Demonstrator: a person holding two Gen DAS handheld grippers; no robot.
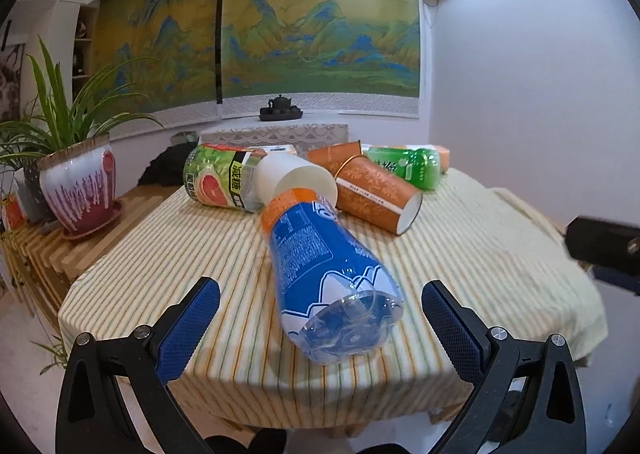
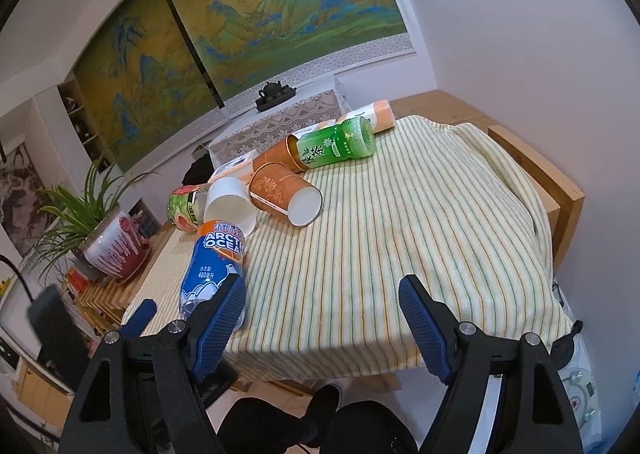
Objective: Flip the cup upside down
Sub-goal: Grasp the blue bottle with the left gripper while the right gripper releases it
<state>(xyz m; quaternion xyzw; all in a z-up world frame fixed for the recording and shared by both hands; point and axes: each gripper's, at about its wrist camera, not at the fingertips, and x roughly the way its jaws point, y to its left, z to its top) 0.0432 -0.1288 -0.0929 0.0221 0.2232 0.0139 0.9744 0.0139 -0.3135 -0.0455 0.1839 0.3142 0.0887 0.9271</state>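
both tongs are hanging wide open and empty at the near edge of the striped-cloth bench [image 2: 400,238], probably because no grasp is begun. the left tongs [image 1: 320,318] are straddling the base of the blue-labelled clear plastic bottle [image 1: 324,278], lying on its side. the right tongs [image 2: 322,318] are sitting just right of that bottle. the white paper cup [image 1: 296,181] is lying tipped over at the bottle's far end, touching its neck, well beyond both tongs. the orange patterned paper cup [image 1: 376,193] is lying just right of it.
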